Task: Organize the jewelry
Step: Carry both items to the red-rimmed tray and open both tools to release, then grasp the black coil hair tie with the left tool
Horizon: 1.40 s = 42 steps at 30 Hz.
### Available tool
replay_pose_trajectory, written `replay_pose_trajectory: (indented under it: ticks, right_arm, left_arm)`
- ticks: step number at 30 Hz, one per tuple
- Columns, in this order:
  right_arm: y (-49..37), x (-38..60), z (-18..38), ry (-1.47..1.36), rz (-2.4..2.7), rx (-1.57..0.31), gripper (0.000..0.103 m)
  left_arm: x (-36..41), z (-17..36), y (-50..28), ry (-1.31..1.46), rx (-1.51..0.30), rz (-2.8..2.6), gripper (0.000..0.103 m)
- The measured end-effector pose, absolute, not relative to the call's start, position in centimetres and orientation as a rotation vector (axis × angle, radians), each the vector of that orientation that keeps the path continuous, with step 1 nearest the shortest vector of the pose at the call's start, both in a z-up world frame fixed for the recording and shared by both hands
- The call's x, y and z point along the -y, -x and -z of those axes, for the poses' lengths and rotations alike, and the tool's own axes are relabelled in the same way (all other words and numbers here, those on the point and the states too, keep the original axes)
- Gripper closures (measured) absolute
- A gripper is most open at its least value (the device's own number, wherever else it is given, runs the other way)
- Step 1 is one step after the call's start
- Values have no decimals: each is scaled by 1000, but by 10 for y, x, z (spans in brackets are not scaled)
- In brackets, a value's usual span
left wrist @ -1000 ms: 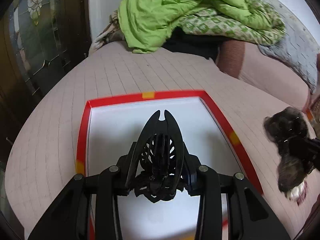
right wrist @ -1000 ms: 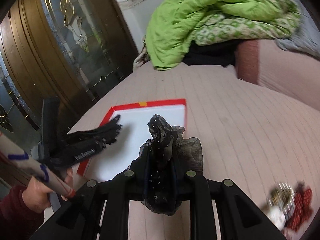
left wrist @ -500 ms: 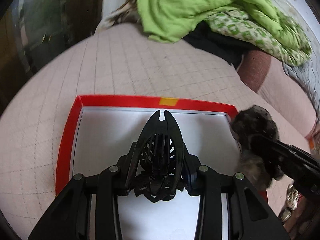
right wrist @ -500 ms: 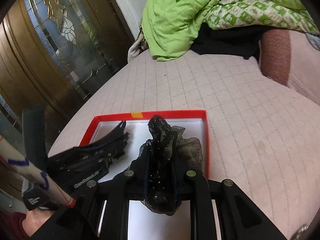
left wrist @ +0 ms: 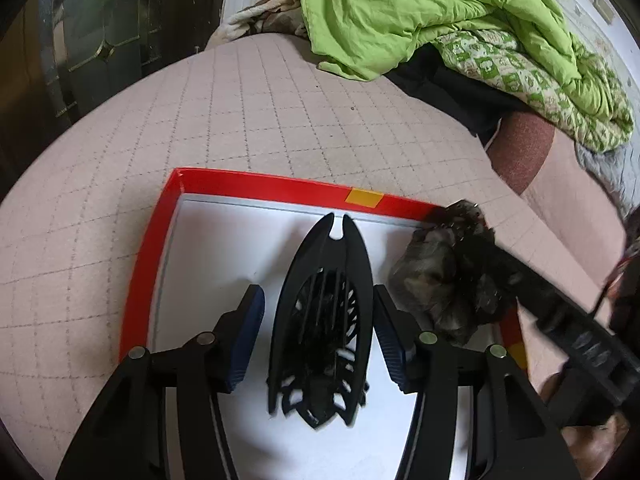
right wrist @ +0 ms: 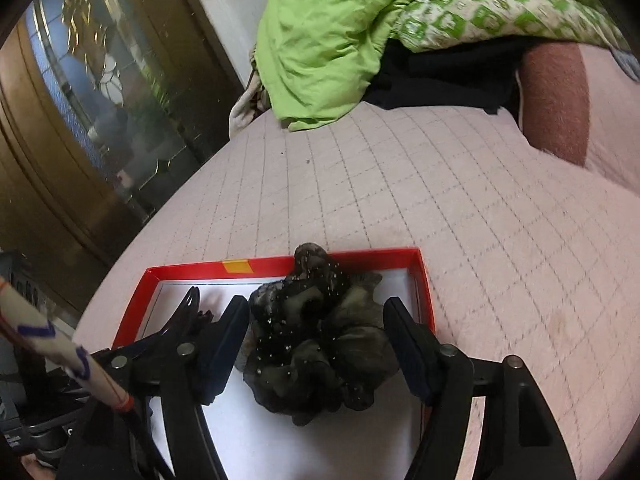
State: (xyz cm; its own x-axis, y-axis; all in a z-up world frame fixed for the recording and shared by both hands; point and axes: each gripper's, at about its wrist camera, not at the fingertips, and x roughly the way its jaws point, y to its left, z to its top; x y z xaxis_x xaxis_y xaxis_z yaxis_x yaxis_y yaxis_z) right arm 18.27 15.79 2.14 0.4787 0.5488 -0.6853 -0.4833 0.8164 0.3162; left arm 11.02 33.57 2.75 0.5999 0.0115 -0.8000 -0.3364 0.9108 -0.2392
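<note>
A red-rimmed tray [left wrist: 256, 183] with a white floor lies on the pink quilted bed; it also shows in the right wrist view [right wrist: 192, 268]. A black claw hair clip [left wrist: 322, 320] lies in the tray between the spread fingers of my left gripper [left wrist: 318, 312], which is open. A dark sheer scrunchie with sparkles [right wrist: 316, 332] lies in the tray's right part between the spread fingers of my right gripper [right wrist: 316, 332], also open. The scrunchie [left wrist: 436, 280] and clip tip [right wrist: 191, 300] show in the opposite views.
A green quilt [left wrist: 420, 12] and dark clothes are piled at the far end of the bed. A wooden glass-panelled door [right wrist: 80, 100] stands to the left. The bed edge runs along the left.
Both grippers moved over the tray and opened. The clip and the scrunchie, held before, now lie loose on the tray floor.
</note>
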Motion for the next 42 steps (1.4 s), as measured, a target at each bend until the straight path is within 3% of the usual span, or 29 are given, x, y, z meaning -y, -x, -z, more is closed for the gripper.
replay_pose_trajectory:
  ticks: [16,23,27,31,42]
  right_arm:
    - [-97,-73,-27,-170,-453,-883,29]
    - [-33,-31,-47,-190,-414,-797,29]
    - [-7,-1,-86,-246,-422,-710,27]
    - [24,38,-106,-255,-433,-653,23]
    - [51,197,-106,-310,-239,-619,23]
  left_arm:
    - [-311,-31,-20,341,-934,-164,49]
    - [-255,-61,20,249,-858,-81,49]
    - [-229,-95,33,243,-801,-46,40]
    - [-193,-116,44,205,-784,13,39]
    - [-61,-103,51,81,-875,238,38]
